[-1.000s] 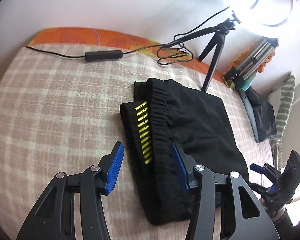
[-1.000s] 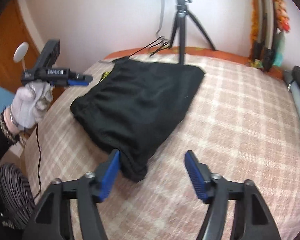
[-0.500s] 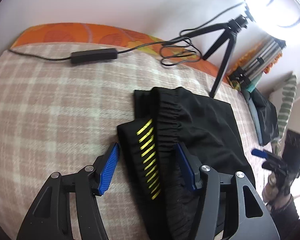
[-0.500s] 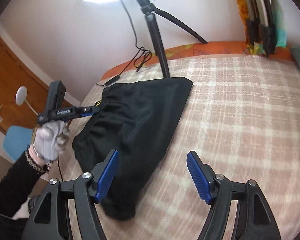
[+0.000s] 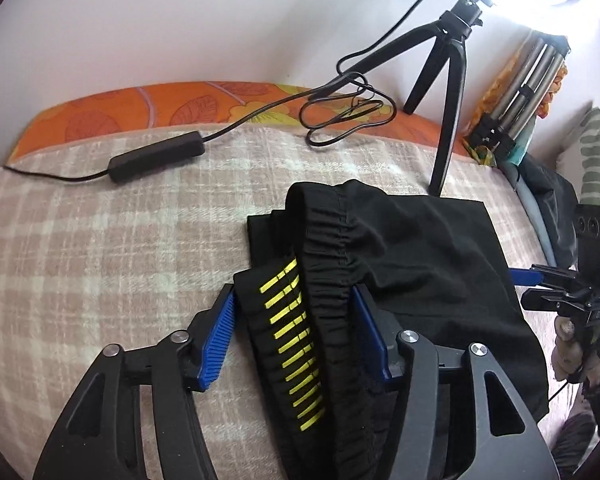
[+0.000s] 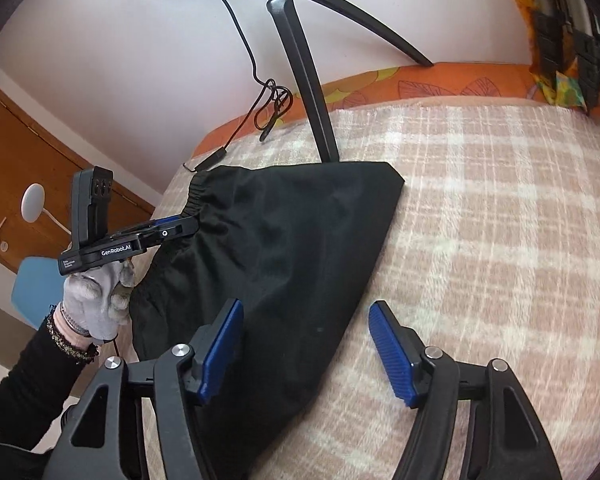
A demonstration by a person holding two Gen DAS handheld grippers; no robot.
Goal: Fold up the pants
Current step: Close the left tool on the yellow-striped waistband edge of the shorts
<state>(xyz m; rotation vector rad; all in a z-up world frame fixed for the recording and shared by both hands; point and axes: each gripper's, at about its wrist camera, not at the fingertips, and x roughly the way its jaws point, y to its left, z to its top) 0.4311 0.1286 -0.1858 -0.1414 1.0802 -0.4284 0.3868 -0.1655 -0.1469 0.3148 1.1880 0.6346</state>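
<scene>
Pants [image 5: 412,264], black and already folded into a bundle, lie on the checked blanket [image 5: 112,248]. In the left wrist view, the left gripper [image 5: 294,340] straddles the elastic waistband and yellow-striped layer, jaws apart, pads not yet pressing. Closing there could catch only some layers, so the stack would slide apart.

In the right wrist view, the right gripper [image 6: 306,350] has been narrowing but stands open over the bundle's near edge; its outer pad could pinch blanket too.
</scene>
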